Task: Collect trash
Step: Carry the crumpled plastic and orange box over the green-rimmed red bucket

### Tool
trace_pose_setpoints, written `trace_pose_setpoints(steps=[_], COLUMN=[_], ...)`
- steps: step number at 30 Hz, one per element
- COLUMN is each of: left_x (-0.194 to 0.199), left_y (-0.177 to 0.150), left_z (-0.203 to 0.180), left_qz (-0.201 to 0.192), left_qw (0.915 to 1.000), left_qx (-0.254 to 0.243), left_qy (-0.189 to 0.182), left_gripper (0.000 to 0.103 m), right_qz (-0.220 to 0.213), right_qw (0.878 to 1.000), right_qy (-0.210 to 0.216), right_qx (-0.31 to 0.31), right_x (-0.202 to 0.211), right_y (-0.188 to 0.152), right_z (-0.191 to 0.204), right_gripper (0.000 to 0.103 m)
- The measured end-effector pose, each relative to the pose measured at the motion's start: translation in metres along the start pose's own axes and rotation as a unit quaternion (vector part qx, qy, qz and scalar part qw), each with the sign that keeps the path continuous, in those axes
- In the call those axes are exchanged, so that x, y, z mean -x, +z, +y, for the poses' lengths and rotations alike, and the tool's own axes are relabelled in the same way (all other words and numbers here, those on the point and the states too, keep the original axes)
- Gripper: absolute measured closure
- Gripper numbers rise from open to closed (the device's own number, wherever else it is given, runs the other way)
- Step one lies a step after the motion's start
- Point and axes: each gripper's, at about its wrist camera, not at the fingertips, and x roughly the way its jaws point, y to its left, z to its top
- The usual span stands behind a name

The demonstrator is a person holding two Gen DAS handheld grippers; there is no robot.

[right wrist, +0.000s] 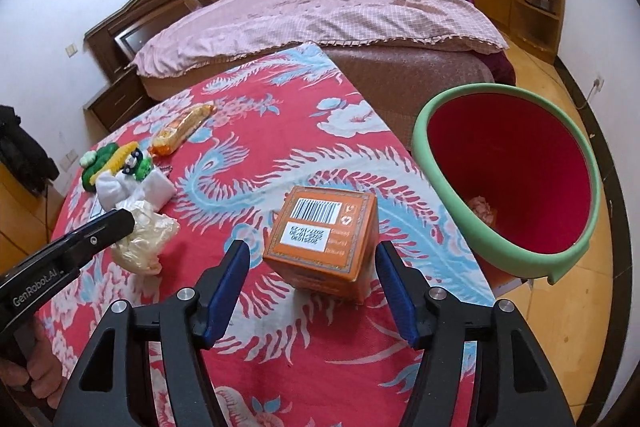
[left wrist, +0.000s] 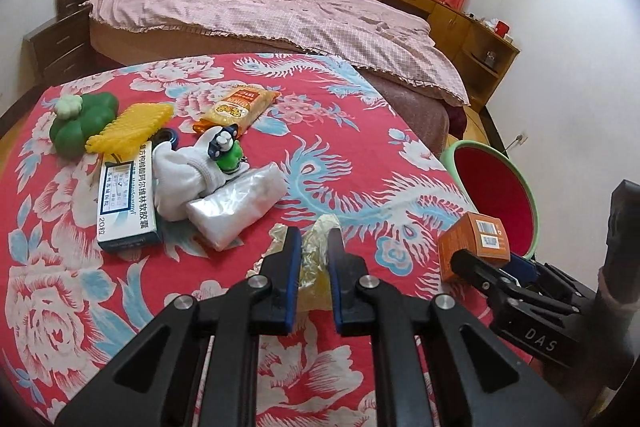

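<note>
My left gripper is shut on a crumpled, yellowish clear plastic wrapper, which it holds just above the red floral tablecloth. In the right wrist view the same wrapper hangs from the left gripper. An orange carton with a barcode stands near the table's right edge. My right gripper is open around it, a blue pad on each side and a gap showing on the left. A red bin with a green rim stands tilted off the table's right side, with some pale trash at its bottom.
At the table's left lie a medicine box, white cloth, a clear plastic bag, a snack packet, a green toy and a yellow comb-like piece. A bed stands behind.
</note>
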Motion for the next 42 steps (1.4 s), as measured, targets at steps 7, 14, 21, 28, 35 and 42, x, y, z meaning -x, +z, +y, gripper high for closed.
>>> trace_pose_setpoints(steps=[7, 14, 21, 28, 35, 42], left_x=[-0.001, -0.001, -0.001, -0.001, -0.001, -0.006], left_y=[0.0, -0.001, -0.001, -0.001, 0.006, 0.017], left_z=[0.0, -0.001, -0.001, -0.002, -0.014, -0.039], left_qz=[0.001, 0.002, 0.001, 0.001, -0.002, -0.003], left_qw=[1.0, 1.0, 1.0, 1.0, 0.9999, 0.9993], left_qx=[0.001, -0.001, -0.001, -0.002, -0.015, -0.034], left_qy=[0.0, 0.0, 0.001, 0.001, -0.003, -0.018], left_gripper=[0.091, 0.091, 0.091, 0.091, 0.091, 0.091], right_qz=[-0.004, -0.005, -0.006, -0.01, -0.031, -0.054], right_qw=[1.0, 1.0, 1.0, 1.0, 0.999, 0.997], right_qy=[0.004, 0.008, 0.008, 0.016, 0.012, -0.008], right_qx=[0.004, 0.008, 0.008, 0.0, -0.013, -0.046], right_x=[-0.001, -0.002, -0.002, 0.004, 0.018, 0.033], right_y=[-0.001, -0.002, -0.002, -0.001, 0.005, 0.012], right_z=[0.001, 0.001, 0.001, -0.003, -0.016, -0.049], right_gripper=[0.037, 0.047, 0.048, 0.048, 0.048, 0.048])
